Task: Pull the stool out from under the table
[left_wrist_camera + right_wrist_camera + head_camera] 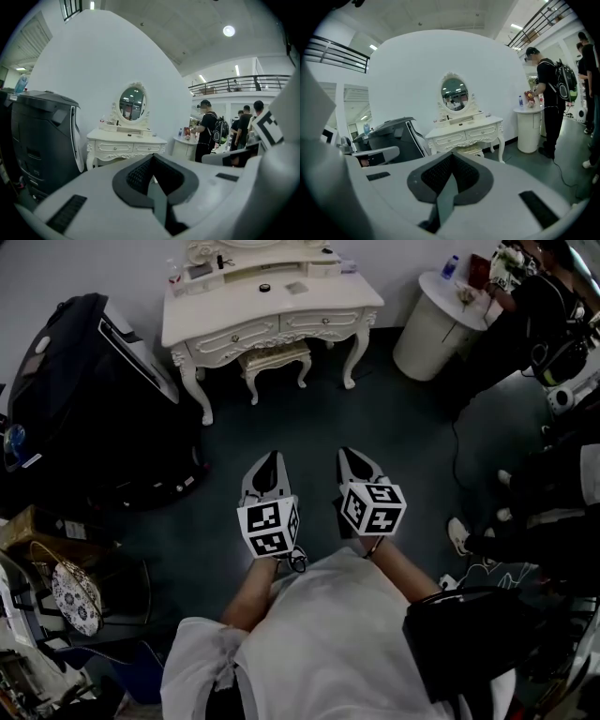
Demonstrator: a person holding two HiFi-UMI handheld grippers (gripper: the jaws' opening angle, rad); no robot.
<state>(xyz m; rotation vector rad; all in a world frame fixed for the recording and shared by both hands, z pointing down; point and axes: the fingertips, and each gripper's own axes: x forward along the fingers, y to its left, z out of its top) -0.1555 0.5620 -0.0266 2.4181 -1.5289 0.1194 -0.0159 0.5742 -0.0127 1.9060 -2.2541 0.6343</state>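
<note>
The left gripper and right gripper have white shells that taper to dark grey, ribbed jaw linings, and black rectangular slots mark the shells. At the rear of each sits a marker cube of black-and-white squares. A thin dark cable loops just behind the left one. Behind both grippers is a loose white short-sleeved top.
</note>
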